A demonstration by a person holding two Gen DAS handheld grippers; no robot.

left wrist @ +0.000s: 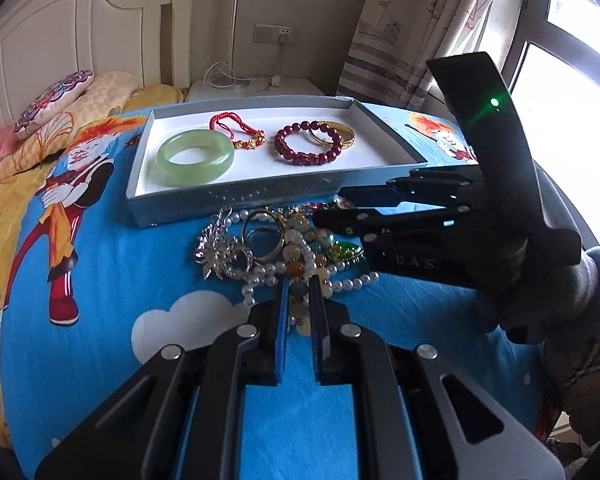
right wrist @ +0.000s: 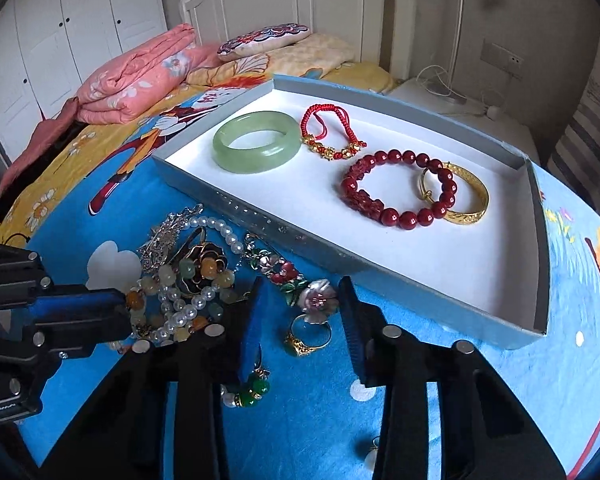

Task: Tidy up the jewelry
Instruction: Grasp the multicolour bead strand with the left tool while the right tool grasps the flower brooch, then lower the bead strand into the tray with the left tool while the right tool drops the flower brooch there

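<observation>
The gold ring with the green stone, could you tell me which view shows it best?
The right wrist view: the gold ring lies unobstructed between the right hand-held gripper fingers. In the left wrist view I cannot pick it out.

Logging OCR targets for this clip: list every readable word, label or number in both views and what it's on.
"D A S": partial embossed letters on the right gripper body, left wrist view; the rest is cut off.
Embossed strip on the left gripper body, right wrist view: too small to read.
Dotted marks on the tray front wall: illegible.
</observation>
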